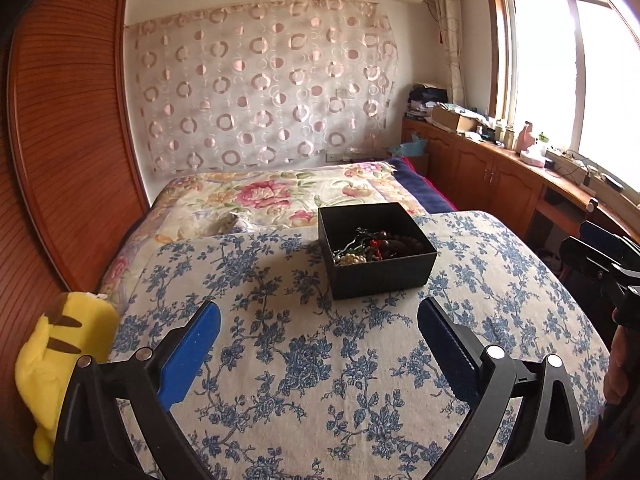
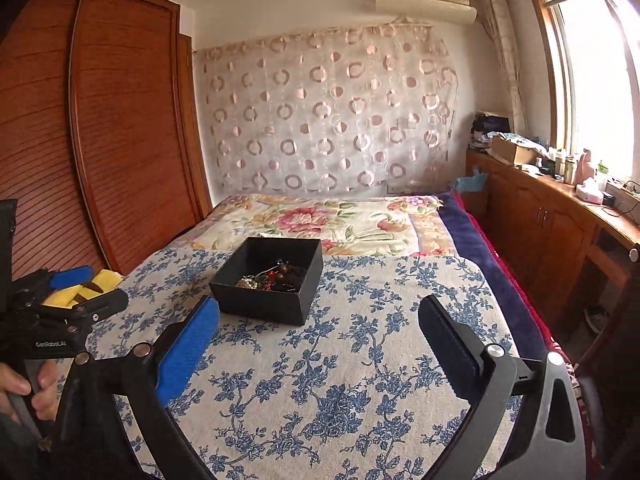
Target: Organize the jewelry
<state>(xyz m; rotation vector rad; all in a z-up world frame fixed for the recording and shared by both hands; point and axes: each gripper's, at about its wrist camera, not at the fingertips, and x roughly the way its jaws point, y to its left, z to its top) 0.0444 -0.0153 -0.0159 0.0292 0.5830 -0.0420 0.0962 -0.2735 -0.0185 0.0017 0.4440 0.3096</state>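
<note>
The left gripper [image 1: 319,320] is holding its fingers wide apart with nothing between them. The right gripper [image 2: 319,316] is doing the same. Each has one blue pad and one black pad. A square black box [image 1: 376,254] is sitting on the blue flower cloth [image 1: 304,360], just past the fingertips. Inside it, a tangle of jewelry [image 1: 376,246] is lying: round brown beads, pale pearly ones, small red bits. White letters on the left gripper's body are spelling "GenRobot.AI" [image 2: 51,344]. A soft yellow plush toy [image 1: 60,360] is sitting beside the left finger.

Only 1 bit of writing reads clearly: "GenRobot.AI" in small white letters on the black body of the left gripper [image 2: 66,280], seen from the right wrist.
</note>
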